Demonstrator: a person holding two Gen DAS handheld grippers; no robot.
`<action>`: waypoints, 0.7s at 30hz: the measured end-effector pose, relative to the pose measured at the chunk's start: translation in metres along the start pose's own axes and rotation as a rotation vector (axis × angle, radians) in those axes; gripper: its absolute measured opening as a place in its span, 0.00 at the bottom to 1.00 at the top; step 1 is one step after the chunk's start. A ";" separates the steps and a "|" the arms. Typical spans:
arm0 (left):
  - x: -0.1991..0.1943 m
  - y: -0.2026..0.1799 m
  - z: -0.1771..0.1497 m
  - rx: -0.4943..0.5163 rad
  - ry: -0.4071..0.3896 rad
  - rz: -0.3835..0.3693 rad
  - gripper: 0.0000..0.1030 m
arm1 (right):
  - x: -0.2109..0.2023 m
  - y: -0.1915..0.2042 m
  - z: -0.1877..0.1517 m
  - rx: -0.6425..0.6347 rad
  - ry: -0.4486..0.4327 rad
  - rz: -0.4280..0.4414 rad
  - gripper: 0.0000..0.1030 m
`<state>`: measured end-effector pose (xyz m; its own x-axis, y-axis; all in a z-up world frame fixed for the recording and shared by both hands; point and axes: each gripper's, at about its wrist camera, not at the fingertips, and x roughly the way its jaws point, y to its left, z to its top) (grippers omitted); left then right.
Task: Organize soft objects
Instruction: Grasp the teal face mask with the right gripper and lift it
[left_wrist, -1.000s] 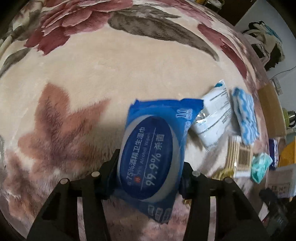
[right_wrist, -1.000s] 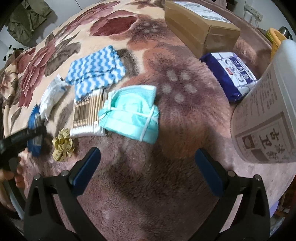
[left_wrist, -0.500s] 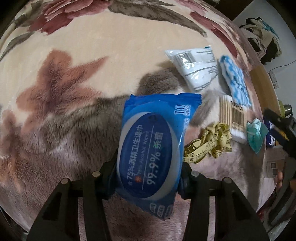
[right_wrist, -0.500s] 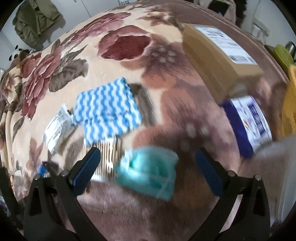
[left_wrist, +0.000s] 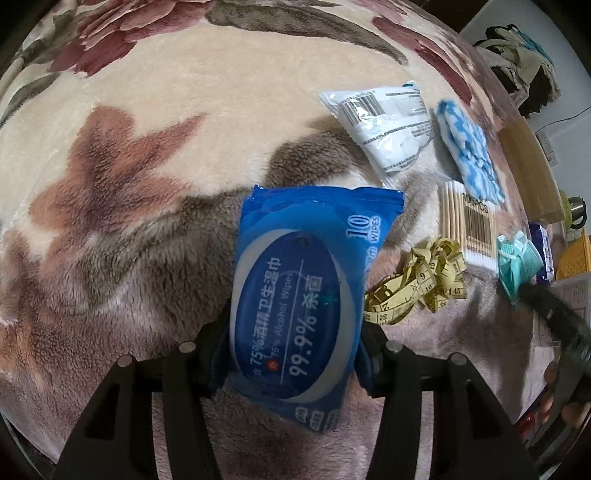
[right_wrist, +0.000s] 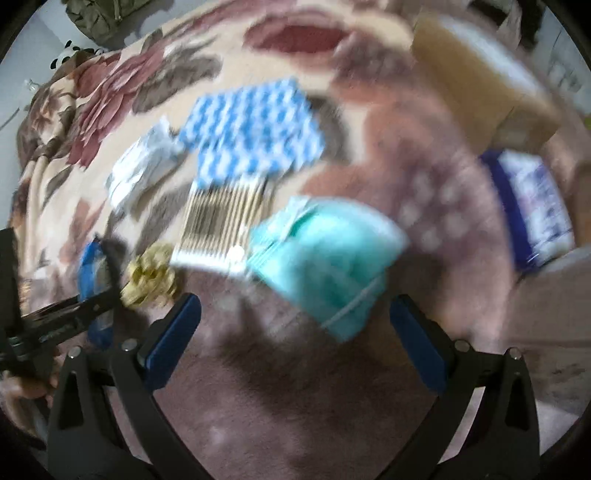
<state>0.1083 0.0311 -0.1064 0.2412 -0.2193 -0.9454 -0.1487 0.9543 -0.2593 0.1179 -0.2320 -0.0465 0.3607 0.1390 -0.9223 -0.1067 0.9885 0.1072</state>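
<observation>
Wipes pack (left_wrist: 299, 295) in left tongs (left_wrist: 295, 354), floral plush blanket (left_wrist: 147, 147), cardboard box (right_wrist: 480, 74)

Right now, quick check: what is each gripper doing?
Left gripper: closed on the blue plastic pack of alcohol wipes.
Right gripper: open, holding nothing, above the floral fleece blanket.

floral blanket (left_wrist: 184, 110), cardboard box (right_wrist: 480, 74), green garment (right_wrist: 99, 16).

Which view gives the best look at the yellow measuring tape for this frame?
The left wrist view: the measuring tape is sharp there, its numbers legible, lying on the blanket beside the wipes pack held by the left gripper. The right wrist view shows only a blurred yellow clump.
</observation>
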 end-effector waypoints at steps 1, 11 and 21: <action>-0.001 0.002 -0.001 -0.001 -0.001 -0.001 0.54 | -0.003 -0.001 0.006 0.003 -0.026 -0.017 1.00; 0.001 0.003 -0.003 -0.003 0.005 -0.001 0.55 | 0.033 -0.007 0.037 0.034 0.061 0.078 1.00; 0.004 0.001 -0.002 0.002 0.006 0.006 0.58 | 0.013 0.001 0.001 -0.082 0.023 0.005 1.00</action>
<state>0.1069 0.0303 -0.1104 0.2343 -0.2150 -0.9481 -0.1483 0.9559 -0.2534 0.1238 -0.2287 -0.0580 0.3386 0.1414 -0.9302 -0.1840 0.9795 0.0819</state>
